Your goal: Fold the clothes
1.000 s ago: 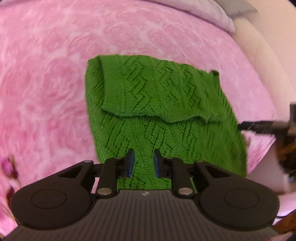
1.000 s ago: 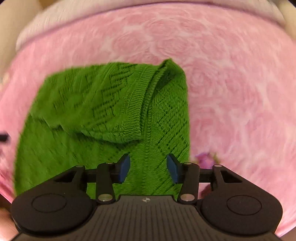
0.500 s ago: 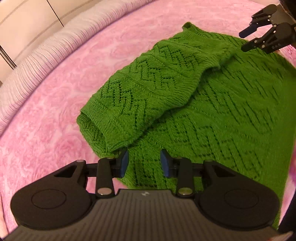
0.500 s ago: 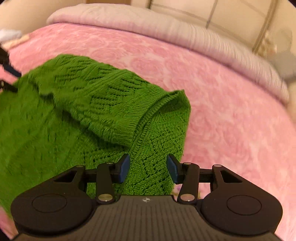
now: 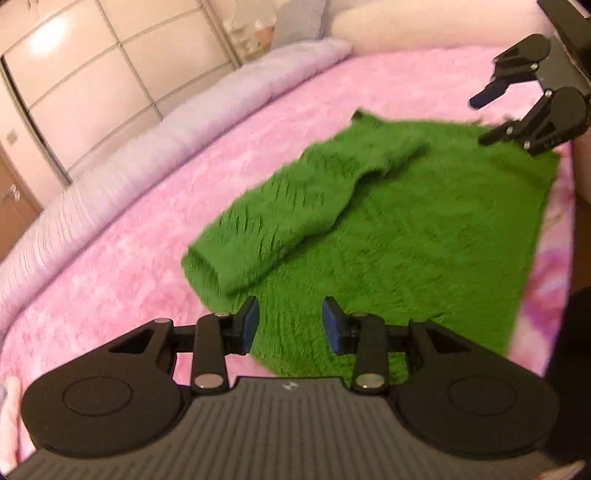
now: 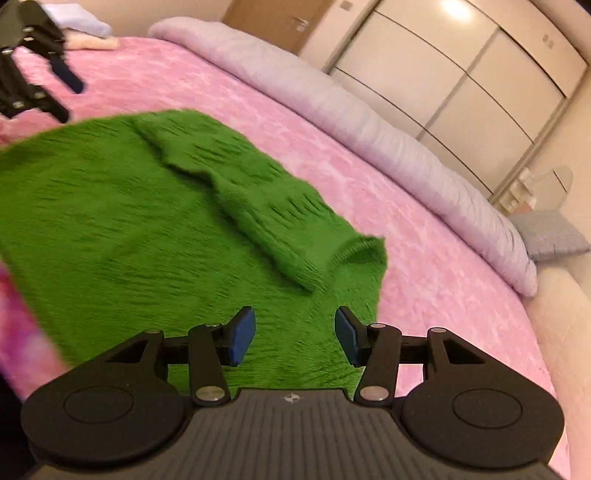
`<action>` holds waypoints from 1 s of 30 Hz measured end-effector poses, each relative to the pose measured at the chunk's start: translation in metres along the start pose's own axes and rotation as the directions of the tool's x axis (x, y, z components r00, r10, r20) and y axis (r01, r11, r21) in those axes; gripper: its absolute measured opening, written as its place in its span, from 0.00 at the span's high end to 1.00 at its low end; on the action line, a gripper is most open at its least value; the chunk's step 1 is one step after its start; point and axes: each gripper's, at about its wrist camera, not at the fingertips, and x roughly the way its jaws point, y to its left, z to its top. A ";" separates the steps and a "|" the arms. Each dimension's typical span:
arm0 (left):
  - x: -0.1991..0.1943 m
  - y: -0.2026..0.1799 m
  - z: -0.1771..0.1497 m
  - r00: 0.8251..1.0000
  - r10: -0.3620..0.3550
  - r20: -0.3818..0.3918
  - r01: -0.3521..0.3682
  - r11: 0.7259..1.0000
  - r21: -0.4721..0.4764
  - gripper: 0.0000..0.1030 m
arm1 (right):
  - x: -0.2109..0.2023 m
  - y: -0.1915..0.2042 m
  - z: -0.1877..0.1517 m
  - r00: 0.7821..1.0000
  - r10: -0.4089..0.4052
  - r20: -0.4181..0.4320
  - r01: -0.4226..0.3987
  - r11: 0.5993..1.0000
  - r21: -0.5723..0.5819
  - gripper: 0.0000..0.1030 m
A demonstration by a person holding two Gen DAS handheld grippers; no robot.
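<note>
The green sweater (image 5: 424,236) lies flat on the pink bedspread (image 5: 129,266) (one sleeve folded across it), just ahead of both grippers. The left gripper (image 5: 290,325) and right gripper (image 6: 294,334) hover apparently above its near corners, tilted down, jaws wide and empty.

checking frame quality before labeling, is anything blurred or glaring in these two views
Left wrist view: the green sweater and pink blanket are smeared by motion blur, knit pattern lost; the left gripper stays sharp; glare on the wardrobe. Right wrist view: same smear on the sweater, a bright spot on the wardrobe doors, fisheye bending the bed edge.
</note>
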 end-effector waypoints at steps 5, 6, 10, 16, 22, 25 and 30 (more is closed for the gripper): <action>0.006 0.007 0.015 0.999 0.032 0.014 -0.032 0.998 0.049 0.66 | -0.005 0.005 0.017 1.000 -0.008 -0.001 0.008 0.998 -0.065 0.58; 0.012 0.008 0.017 0.999 0.031 0.007 -0.032 0.998 0.059 0.66 | -0.003 0.005 0.020 1.000 -0.007 0.001 0.007 0.997 -0.079 0.58; 0.044 0.013 0.018 0.998 0.023 -0.053 -0.017 0.994 0.104 0.66 | 0.020 0.004 0.026 1.000 0.004 -0.002 -0.004 0.990 -0.141 0.58; 0.096 0.010 0.006 0.989 0.066 -0.134 -0.034 0.973 0.230 0.66 | 0.071 0.010 0.026 0.999 0.017 -0.030 -0.024 0.966 -0.257 0.61; 0.118 0.007 0.004 0.991 0.081 -0.101 -0.042 0.939 0.342 0.58 | 0.108 0.019 0.025 0.999 -0.004 -0.033 -0.009 0.918 -0.396 0.67; 0.127 0.005 0.005 0.994 0.071 -0.086 -0.032 0.920 0.391 0.57 | 0.118 0.015 0.022 1.000 -0.017 -0.022 0.007 0.913 -0.407 0.76; 0.136 0.003 0.009 0.993 0.052 -0.103 -0.001 0.899 0.438 0.82 | 0.119 0.002 0.021 1.000 -0.013 -0.012 0.008 0.933 -0.359 0.93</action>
